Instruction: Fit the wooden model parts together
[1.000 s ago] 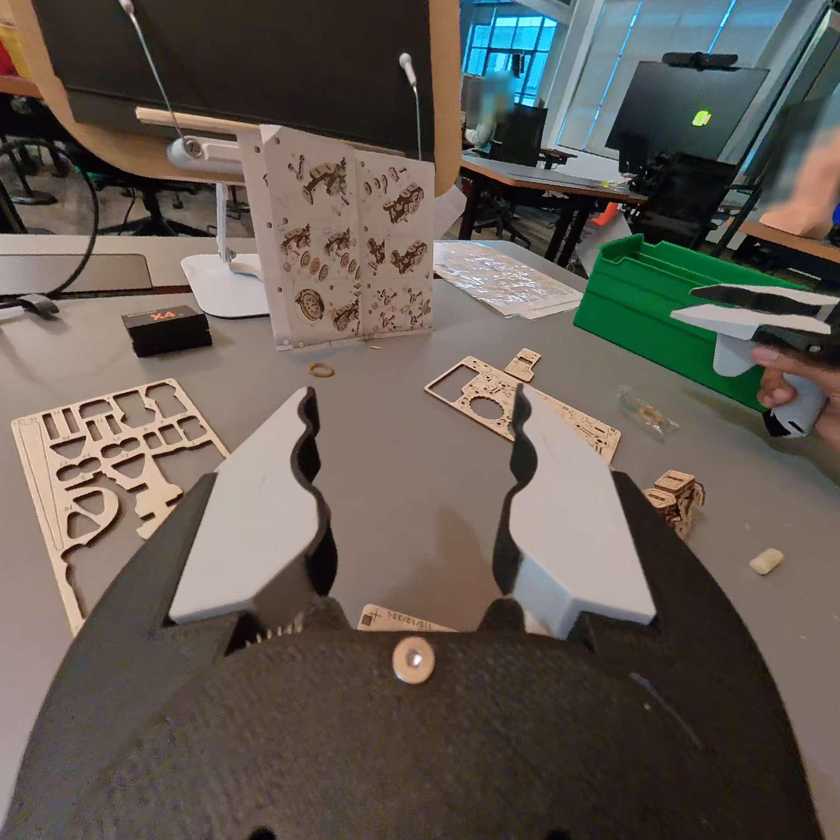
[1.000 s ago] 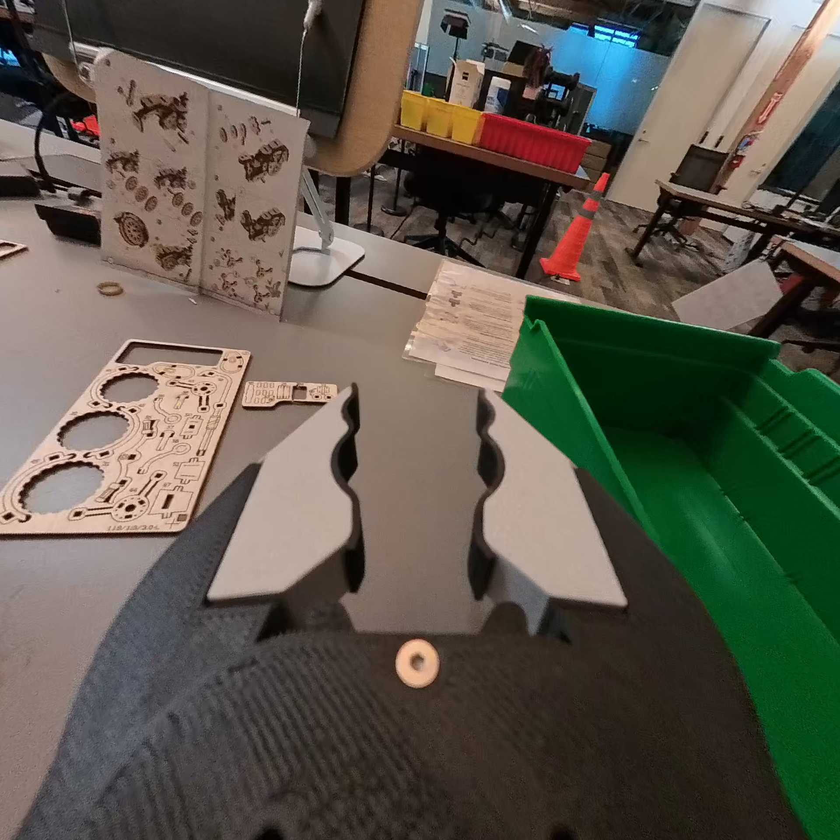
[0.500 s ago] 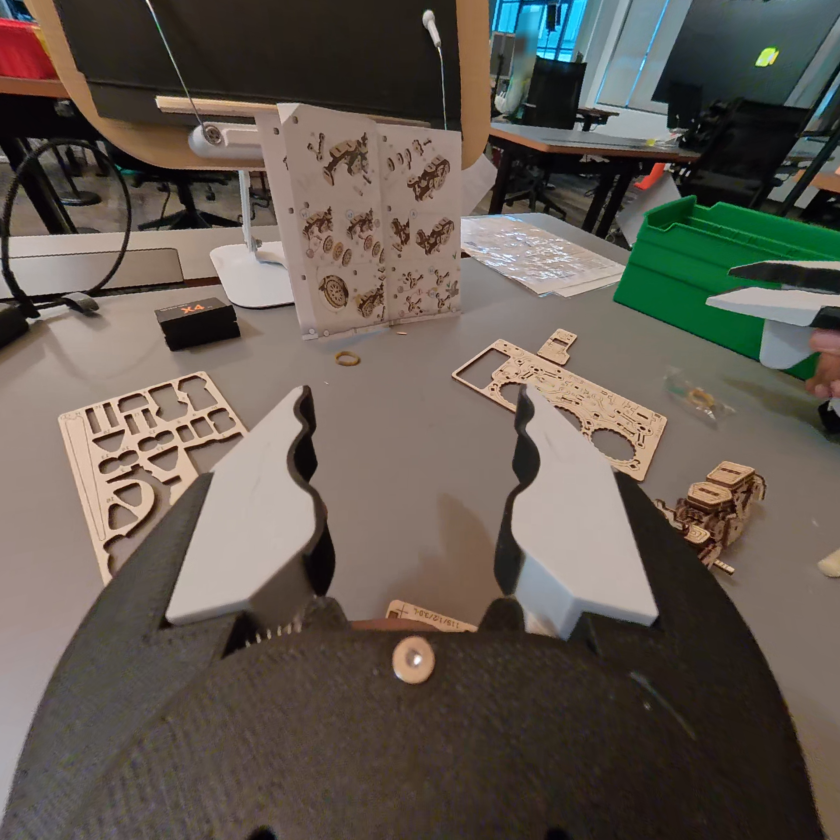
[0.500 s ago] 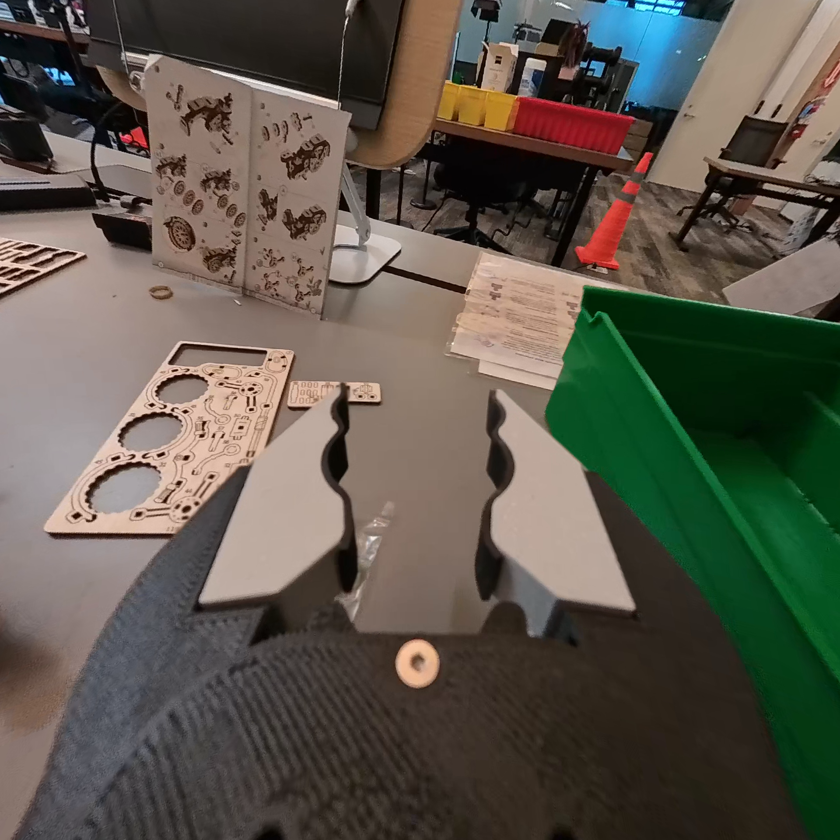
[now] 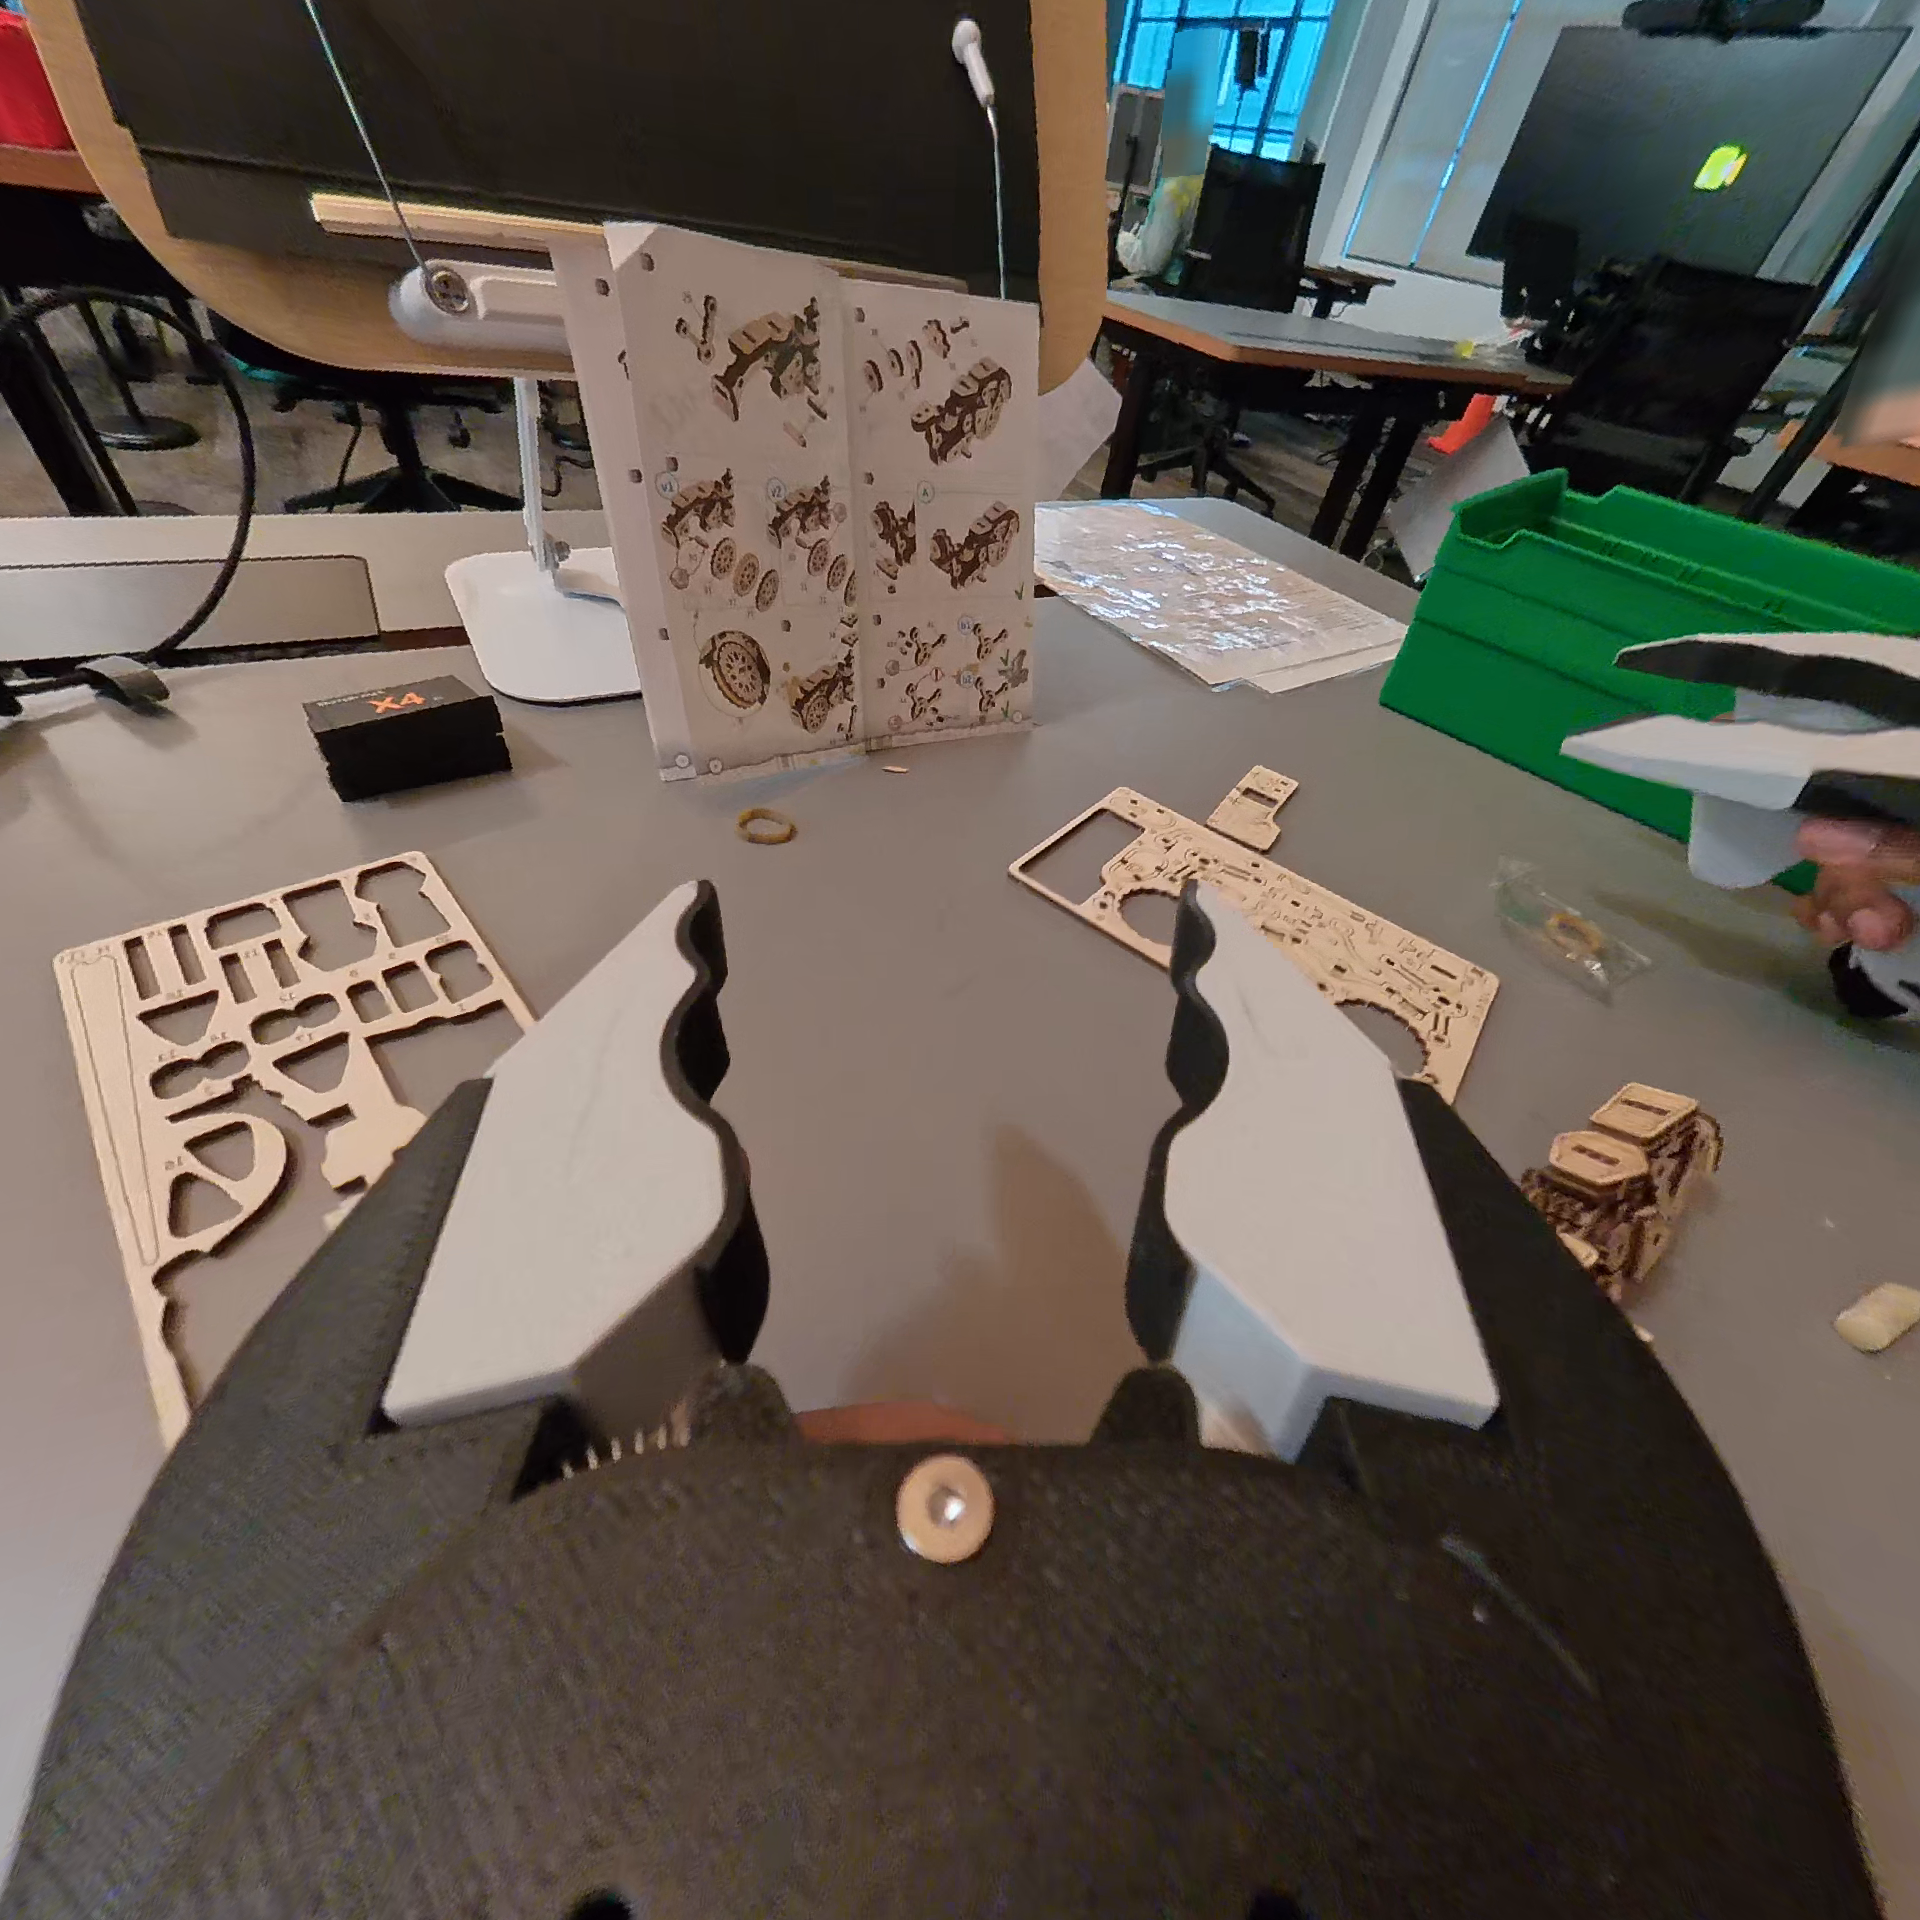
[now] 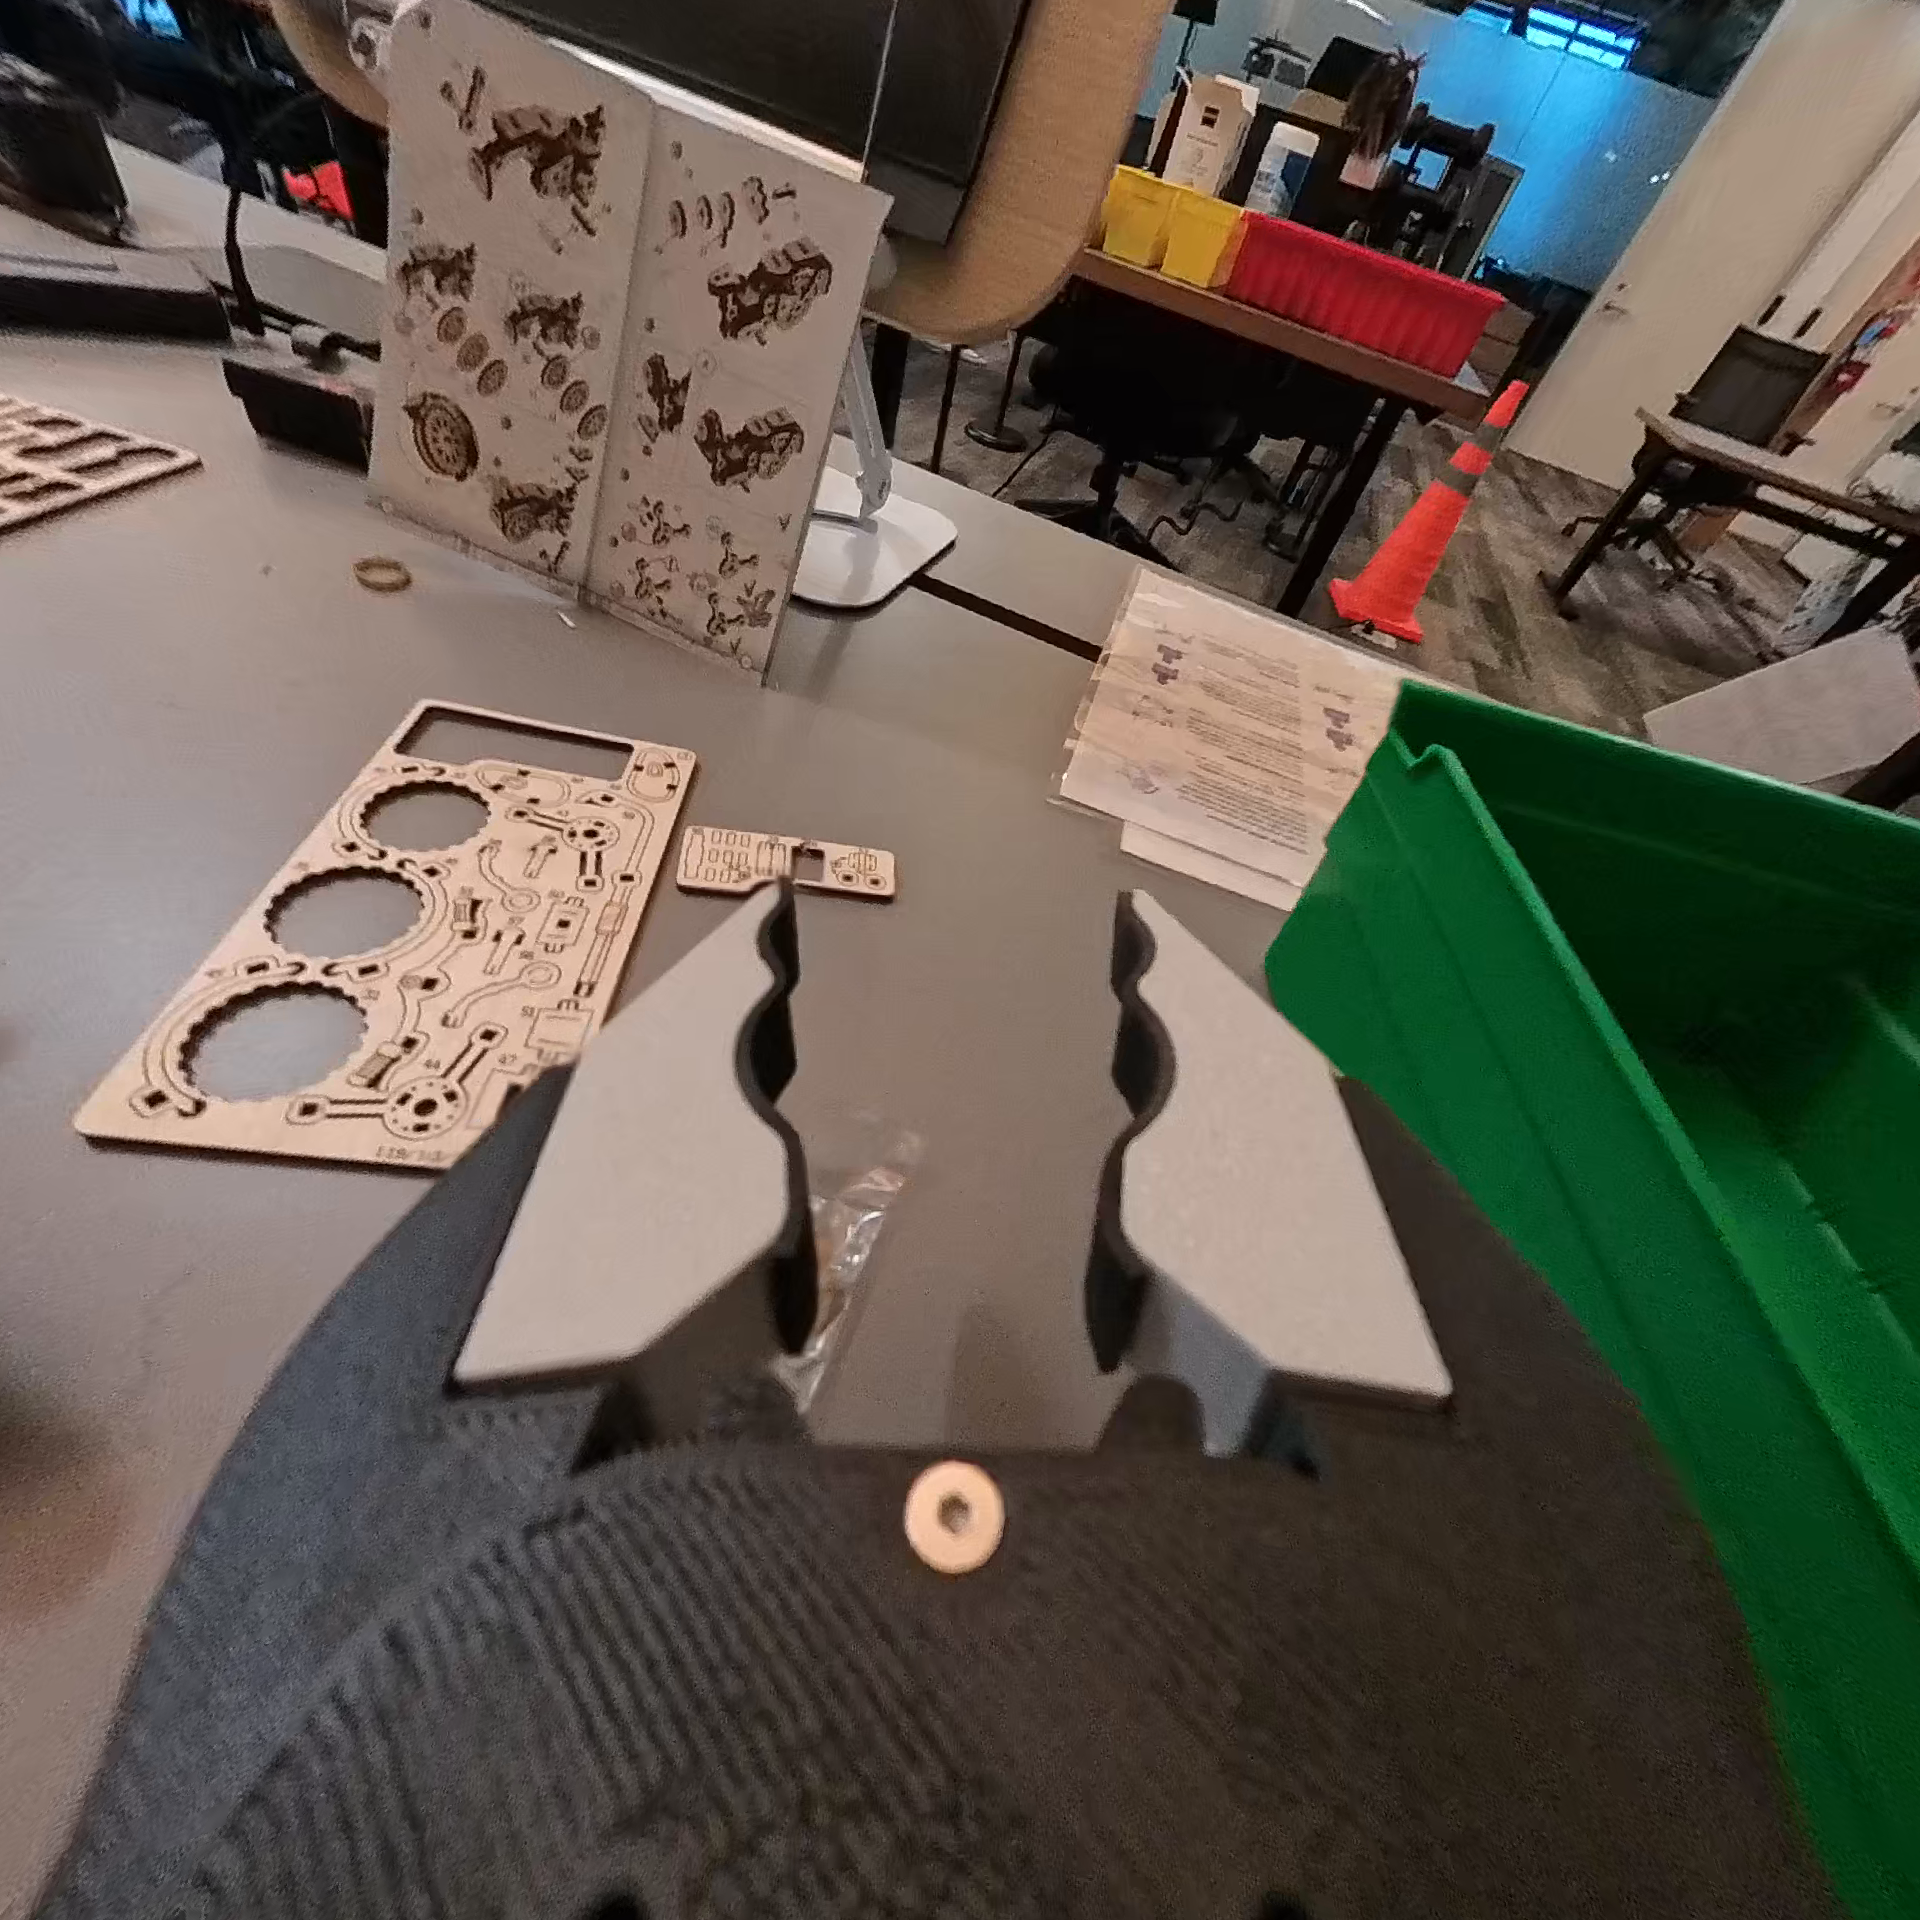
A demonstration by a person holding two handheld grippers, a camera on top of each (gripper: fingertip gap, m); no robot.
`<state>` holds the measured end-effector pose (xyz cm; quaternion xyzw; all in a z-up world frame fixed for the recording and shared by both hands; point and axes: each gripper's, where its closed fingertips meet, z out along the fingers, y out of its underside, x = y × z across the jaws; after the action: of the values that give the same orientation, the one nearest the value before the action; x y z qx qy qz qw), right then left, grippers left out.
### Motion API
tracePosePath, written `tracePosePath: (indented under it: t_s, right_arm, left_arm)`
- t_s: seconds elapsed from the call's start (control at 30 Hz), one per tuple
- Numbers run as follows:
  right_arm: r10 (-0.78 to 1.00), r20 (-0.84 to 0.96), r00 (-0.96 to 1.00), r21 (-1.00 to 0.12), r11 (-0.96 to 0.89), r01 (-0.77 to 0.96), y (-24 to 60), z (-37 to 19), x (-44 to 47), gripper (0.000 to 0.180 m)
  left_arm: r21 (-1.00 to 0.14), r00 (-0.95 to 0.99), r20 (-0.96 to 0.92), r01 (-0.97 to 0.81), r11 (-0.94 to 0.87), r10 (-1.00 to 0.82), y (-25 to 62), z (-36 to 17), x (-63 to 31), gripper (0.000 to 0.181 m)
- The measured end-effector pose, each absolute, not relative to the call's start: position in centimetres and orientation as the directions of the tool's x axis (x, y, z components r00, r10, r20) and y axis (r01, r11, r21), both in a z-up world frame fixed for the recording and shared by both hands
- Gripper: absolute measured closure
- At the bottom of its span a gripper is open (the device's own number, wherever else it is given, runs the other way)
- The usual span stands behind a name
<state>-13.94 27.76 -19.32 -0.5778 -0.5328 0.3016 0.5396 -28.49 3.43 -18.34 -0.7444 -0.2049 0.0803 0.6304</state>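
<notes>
Two grippers, both spread apart and empty. Left gripper over bare grey table; small part-built brown wooden model at 3 o'clock, long axis toward 1 o'clock, likely nearer left than right gripper. Three flat laser-cut plywood sheets: left, right, small offcut. One clear plastic bag below right gripper.
</notes>
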Motion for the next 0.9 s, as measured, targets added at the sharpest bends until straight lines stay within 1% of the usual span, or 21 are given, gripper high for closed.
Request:
tracePosePath:
  t_s: [0.13, 0.27, 0.4, 0.47, 0.53, 0.6, 0.7, 0.83, 0.87, 0.9]
  right_arm:
    - [0.932, 0.294, 0.214, -0.921, 0.216, 0.323, 27.3, -19.7, -14.2, 0.122]
    - [0.964, 0.228, 0.139, -0.933, 0.176, 0.313, 25.6, -19.8, -14.3, 0.121]
    - [0.984, 0.168, 0.066, -0.940, 0.140, 0.311, 23.9, -20.3, -14.0, 0.125]
    - [0.989, 0.142, 0.031, -0.936, 0.124, 0.331, 23.2, -21.1, -14.1, 0.124]
    - [0.987, 0.163, 0.014, -0.927, 0.148, 0.344, 23.1, -21.5, -14.5, 0.124]
    - [0.980, 0.201, 0.011, -0.920, 0.185, 0.347, 23.4, -21.6, -15.1, 0.126]
    - [0.970, 0.242, 0.009, -0.912, 0.224, 0.345, 24.0, -21.6, -15.8, 0.126]
    - [0.977, 0.214, 0.010, -0.920, 0.198, 0.338, 24.1, -21.4, -16.1, 0.126]
    - [0.978, 0.209, 0.012, -0.923, 0.193, 0.332, 24.1, -21.2, -16.1, 0.127]
    - [0.978, 0.209, 0.016, -0.926, 0.193, 0.326, 24.1, -21.0, -16.0, 0.127]
  left_arm:
    - [-0.968, 0.895, 0.169, 0.229, -0.101, 0.412, 3.6, -18.2, -28.4, 0.097]
    - [-0.964, 0.898, 0.189, 0.248, -0.101, 0.398, 4.0, -18.2, -27.5, 0.100]
    - [-0.946, 0.919, 0.185, 0.263, -0.191, 0.349, 5.4, -19.6, -25.7, 0.099]
    - [-0.927, 0.907, 0.230, 0.314, -0.203, 0.354, 6.7, -20.1, -25.4, 0.101]
    - [-0.901, 0.892, 0.297, 0.380, -0.209, 0.341, 8.8, -20.3, -25.3, 0.104]
    - [-0.863, 0.896, 0.304, 0.402, -0.305, 0.322, 11.1, -21.3, -25.4, 0.104]
    - [-0.810, 0.920, 0.228, 0.361, -0.461, 0.320, 14.1, -22.7, -27.0, 0.104]
    - [-0.734, 0.937, 0.171, 0.328, -0.595, 0.304, 17.3, -24.7, -28.9, 0.117]
    - [-0.711, 0.940, 0.148, 0.316, -0.628, 0.306, 17.7, -25.4, -29.3, 0.124]
    - [-0.683, 0.949, 0.128, 0.296, -0.668, 0.289, 17.8, -26.3, -29.5, 0.137]
